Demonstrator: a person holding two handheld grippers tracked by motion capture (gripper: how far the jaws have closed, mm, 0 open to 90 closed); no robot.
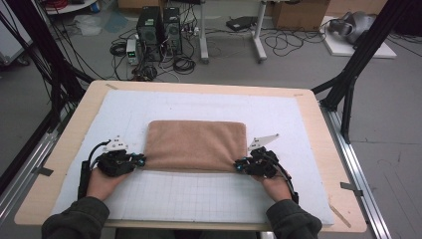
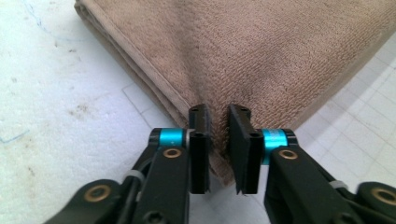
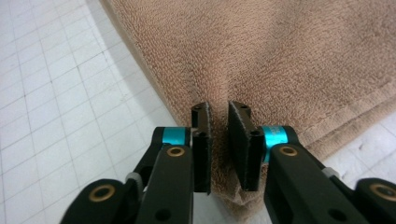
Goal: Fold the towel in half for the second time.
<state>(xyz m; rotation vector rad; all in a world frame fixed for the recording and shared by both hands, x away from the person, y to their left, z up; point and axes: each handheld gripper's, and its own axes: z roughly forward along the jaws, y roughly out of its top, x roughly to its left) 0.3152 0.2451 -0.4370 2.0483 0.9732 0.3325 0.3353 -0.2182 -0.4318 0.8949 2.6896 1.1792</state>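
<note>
The soft brown folded towel (image 1: pixel 195 145) lies flat on the white mat of the bench (image 1: pixel 308 99), and the left hand-held gripper (image 1: pixel 141 160) and right hand-held gripper (image 1: pixel 238 166) each pinch a near corner (one fold looks done), so more folding is probably left.

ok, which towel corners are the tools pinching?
The two near corners: left tool on the brown folded towel's near-left, right tool on near-right. Far corners lie free.
</note>
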